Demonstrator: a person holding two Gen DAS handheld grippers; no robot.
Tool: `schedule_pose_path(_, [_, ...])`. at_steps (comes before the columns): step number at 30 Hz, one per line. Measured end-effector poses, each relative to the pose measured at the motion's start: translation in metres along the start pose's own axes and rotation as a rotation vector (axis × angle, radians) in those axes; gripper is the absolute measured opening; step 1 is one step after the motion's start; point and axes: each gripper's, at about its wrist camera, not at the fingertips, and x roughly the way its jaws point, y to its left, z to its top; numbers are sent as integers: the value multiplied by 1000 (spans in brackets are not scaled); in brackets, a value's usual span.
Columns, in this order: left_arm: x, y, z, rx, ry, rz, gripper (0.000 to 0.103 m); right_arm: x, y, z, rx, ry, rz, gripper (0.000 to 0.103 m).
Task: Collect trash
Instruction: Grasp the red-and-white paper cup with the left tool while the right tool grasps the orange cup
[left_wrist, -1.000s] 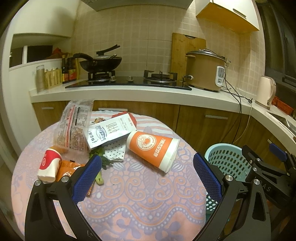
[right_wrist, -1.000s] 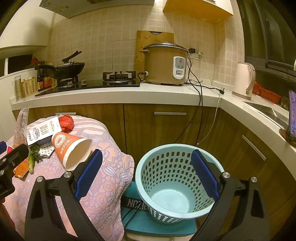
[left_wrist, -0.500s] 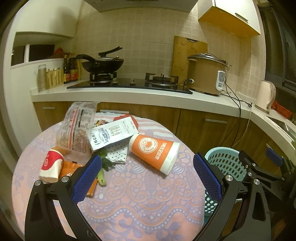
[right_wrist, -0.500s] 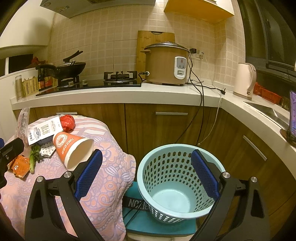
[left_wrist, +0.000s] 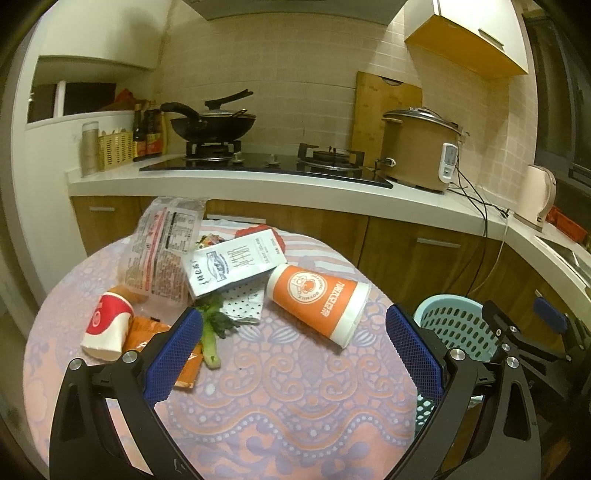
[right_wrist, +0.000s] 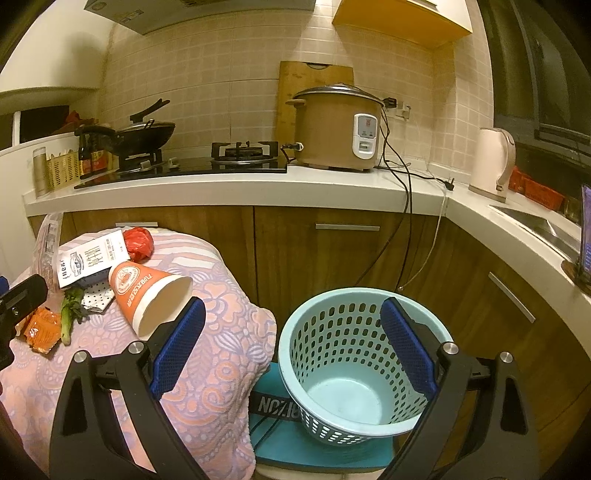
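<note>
Trash lies on a round table with a pink patterned cloth (left_wrist: 280, 398): an orange paper cup (left_wrist: 317, 302) on its side, a white carton (left_wrist: 236, 266), a clear printed wrapper (left_wrist: 162, 251), a small red-and-white cup (left_wrist: 107, 325), an orange packet (left_wrist: 147, 332), a green vegetable stalk (left_wrist: 210, 332) and a red crumpled bag (right_wrist: 138, 243). My left gripper (left_wrist: 295, 354) is open and empty above the table's near side. My right gripper (right_wrist: 291, 347) is open and empty above the empty light-blue basket (right_wrist: 354, 362). The orange cup also shows in the right wrist view (right_wrist: 147, 295).
The basket stands on a teal stool (right_wrist: 280, 443) right of the table, in front of wooden cabinets (right_wrist: 332, 251). Behind is a white counter (left_wrist: 258, 184) with a gas hob, a wok (left_wrist: 210, 125), a rice cooker (right_wrist: 336, 129), cables and a kettle (right_wrist: 493, 162).
Both grippers have drawn back and risen slightly, so the table and basket sit a little lower and farther in view. Nothing on the table has moved.
</note>
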Motion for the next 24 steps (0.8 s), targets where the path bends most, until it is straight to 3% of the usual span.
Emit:
schedule_pose_path(5, [-7, 22, -3, -12, -7, 69, 95, -1, 15, 5, -29, -17, 36, 88])
schedule_pose_path(10, [-21, 72, -13, -126, -1, 151, 95, 4, 37, 6, -71, -4, 106, 80])
schedule_pose_path(12, [-25, 91, -15, -169, 3, 181, 95, 8, 48, 6, -89, 6, 142, 74])
schedule_pose_path(17, [-20, 141, -19, -245, 55, 249, 95, 20, 70, 8, -129, 21, 209, 46])
schedule_pose_path(24, [21, 189, -13, -313, 166, 233, 95, 54, 82, 14, -119, 78, 288, 45])
